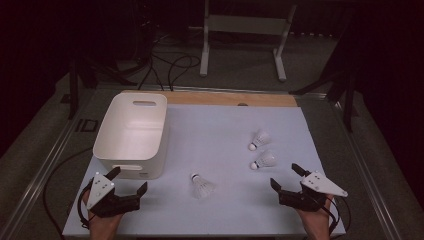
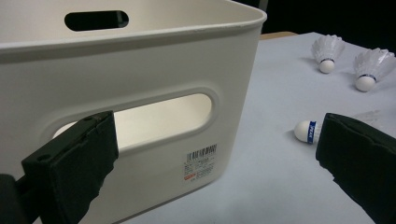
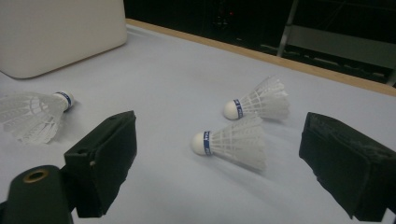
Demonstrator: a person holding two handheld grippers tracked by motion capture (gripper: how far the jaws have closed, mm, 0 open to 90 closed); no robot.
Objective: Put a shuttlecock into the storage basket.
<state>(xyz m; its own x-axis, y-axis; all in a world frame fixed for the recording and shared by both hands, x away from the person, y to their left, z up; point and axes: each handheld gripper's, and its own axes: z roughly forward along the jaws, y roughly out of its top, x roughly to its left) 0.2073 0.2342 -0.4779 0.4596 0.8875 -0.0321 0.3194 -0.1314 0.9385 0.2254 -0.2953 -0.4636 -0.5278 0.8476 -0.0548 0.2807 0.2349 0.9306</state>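
Left claw (image 1: 129, 181): seen at the lower left of the high view, jaws spread wide, nothing held or touched; it is held just in front of the white bin (image 1: 131, 135).
Right claw (image 1: 286, 176): seen at the lower right of the high view, jaws spread wide, nothing gripped, no contact made.
Nearest shuttlecock (image 3: 231, 142): laid on its side on the surface (image 1: 215, 130), framed between the right claw's jaws in the right gripper view, apart from both pads.
Second shuttlecock (image 3: 259, 101): laid just behind the nearest one.
Third shuttlecock (image 1: 201, 186): laid at lower centre of the high view, between the two claws.
White bin: placed at the left of the surface, its handle slot seen past the left claw.
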